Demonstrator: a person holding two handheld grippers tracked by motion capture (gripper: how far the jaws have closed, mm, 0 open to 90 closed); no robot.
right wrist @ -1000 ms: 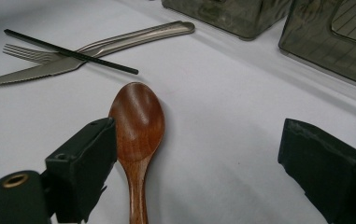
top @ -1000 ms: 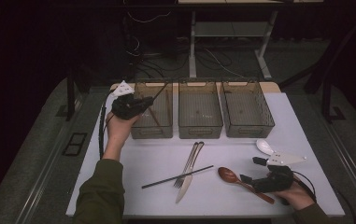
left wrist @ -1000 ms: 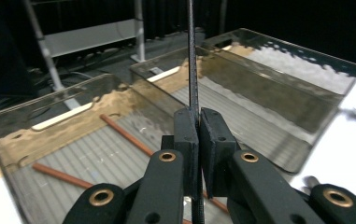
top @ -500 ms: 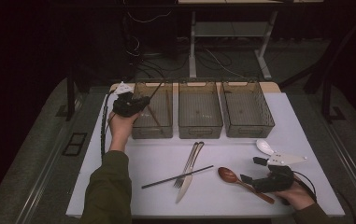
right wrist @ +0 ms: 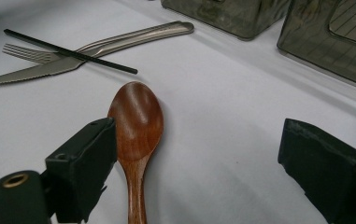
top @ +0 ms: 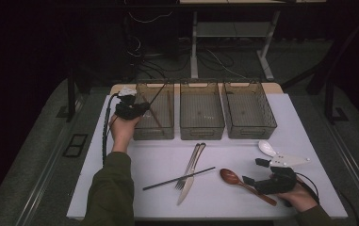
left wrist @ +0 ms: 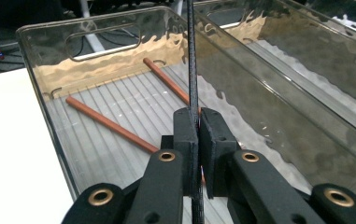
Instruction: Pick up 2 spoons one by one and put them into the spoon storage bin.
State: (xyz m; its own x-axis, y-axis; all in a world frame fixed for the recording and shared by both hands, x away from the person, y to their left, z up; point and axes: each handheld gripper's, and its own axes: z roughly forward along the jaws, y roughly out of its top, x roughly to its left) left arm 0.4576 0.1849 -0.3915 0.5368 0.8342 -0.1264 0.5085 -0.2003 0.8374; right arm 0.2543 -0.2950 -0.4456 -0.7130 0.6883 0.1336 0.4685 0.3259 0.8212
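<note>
My left gripper (top: 138, 108) is shut on a thin black chopstick (left wrist: 192, 60), which sticks up and out past the pads. It hovers at the left end of the leftmost clear bin (top: 154, 134), above the two brown chopsticks (left wrist: 110, 123) lying on the bin floor (left wrist: 133, 98). In the high view the black chopstick (top: 155, 95) slants over that bin. Near the front right of the mat, my right gripper (right wrist: 199, 144) stands open. The bowl of a wooden spoon (right wrist: 136, 116) lies on the mat just inside its left jaw, untouched. From above, that wooden spoon (top: 231, 177) sits left of the right gripper (top: 255, 172).
A fork and a knife (top: 189, 172) lie mid-mat with a second black chopstick (top: 177, 179) across them. A white spoon (top: 266, 147) rests beyond the right hand. The middle bin (top: 201, 132) and right bin (top: 250, 132) stand beside the left one.
The left hand has sunk a little toward the left bin with the black chopstick still pinched. The right hand and the cutlery on the mat have stayed put.
</note>
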